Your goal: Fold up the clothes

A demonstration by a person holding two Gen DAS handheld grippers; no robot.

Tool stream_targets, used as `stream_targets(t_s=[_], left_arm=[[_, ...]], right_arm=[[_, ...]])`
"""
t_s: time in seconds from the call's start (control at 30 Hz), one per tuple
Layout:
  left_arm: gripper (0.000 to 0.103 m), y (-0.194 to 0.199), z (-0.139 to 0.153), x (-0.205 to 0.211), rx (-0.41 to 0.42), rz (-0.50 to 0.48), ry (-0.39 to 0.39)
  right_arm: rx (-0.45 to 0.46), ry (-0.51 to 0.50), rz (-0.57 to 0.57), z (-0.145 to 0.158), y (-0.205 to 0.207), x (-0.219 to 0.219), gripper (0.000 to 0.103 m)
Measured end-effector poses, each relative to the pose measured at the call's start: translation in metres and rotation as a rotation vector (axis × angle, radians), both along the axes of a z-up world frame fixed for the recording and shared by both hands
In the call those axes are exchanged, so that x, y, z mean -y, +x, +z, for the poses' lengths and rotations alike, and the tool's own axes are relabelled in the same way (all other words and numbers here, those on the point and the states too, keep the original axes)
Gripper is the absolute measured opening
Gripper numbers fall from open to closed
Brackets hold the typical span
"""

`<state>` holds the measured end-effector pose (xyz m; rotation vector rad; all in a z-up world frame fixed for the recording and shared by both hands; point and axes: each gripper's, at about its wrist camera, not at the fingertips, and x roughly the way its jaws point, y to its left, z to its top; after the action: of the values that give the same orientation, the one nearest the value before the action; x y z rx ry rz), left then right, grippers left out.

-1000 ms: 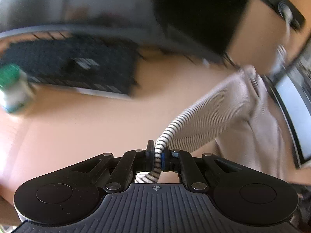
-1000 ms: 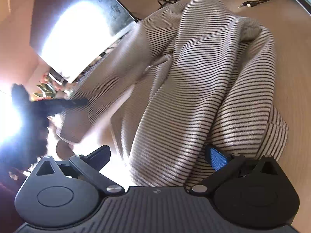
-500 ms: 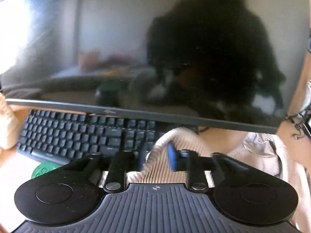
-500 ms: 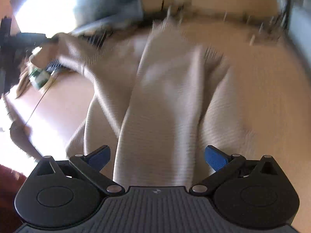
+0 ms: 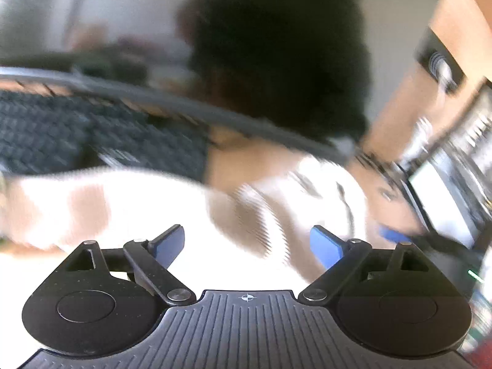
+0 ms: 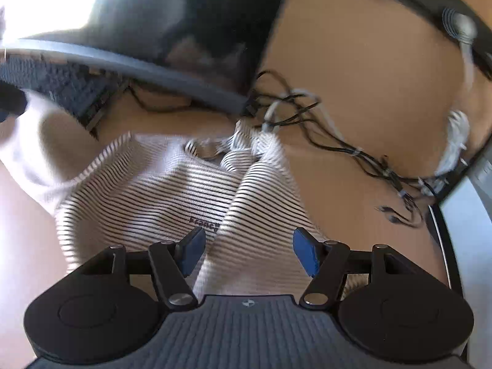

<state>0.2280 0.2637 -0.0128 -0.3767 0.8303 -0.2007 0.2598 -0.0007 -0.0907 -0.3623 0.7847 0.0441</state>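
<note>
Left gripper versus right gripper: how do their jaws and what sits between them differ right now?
The left gripper has its jaws spread wide, having just been opening; the right gripper holds its jaws narrower, having just been closing. Little but overexposed, blurred fabric lies ahead of the left gripper, while a fold of the striped sweater runs between the right gripper's jaws, not visibly pinched. Both have blue pads and point down over the wooden desk.

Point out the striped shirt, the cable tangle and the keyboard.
striped shirt (image 6: 147, 203), right wrist view, chest panel.
cable tangle (image 6: 307, 113), right wrist view, knotted middle.
keyboard (image 5: 92, 135), left wrist view, blurred key field.
</note>
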Motion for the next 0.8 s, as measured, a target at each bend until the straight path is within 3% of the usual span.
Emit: stream_targets(t_s=[0.13, 0.2, 0.3, 0.43, 0.6, 0.7, 0.8], left_arm=[[0.096, -0.004, -0.024, 0.024, -0.047, -0.052, -0.075], [0.097, 0.003, -0.036, 0.029, -0.081, -0.050, -0.103], [0.097, 0.020, -0.046, 0.033, -0.111, -0.039, -0.124], [0.097, 0.039, -0.049, 0.036, -0.104, 0.030, -0.107], [0.097, 0.058, -0.043, 0.026, -0.065, 0.167, 0.024], [0.097, 0.065, -0.039, 0.016, -0.072, 0.243, 0.069], [0.098, 0.060, -0.031, 0.017, -0.065, 0.224, 0.077]], right_arm=[[0.004, -0.112, 0.106, -0.002, 0.003, 0.012, 0.022], [0.048, -0.191, 0.145, 0.010, -0.008, 0.029, 0.013], [0.103, -0.307, 0.140, 0.027, -0.012, 0.070, 0.012], [0.108, -0.398, -0.011, 0.025, 0.017, 0.134, 0.012], [0.033, -0.346, -0.157, -0.009, 0.058, 0.174, 0.013], [-0.008, -0.359, -0.160, -0.032, 0.068, 0.181, 0.013], [0.036, -0.312, -0.156, -0.020, 0.058, 0.181, 0.025]])
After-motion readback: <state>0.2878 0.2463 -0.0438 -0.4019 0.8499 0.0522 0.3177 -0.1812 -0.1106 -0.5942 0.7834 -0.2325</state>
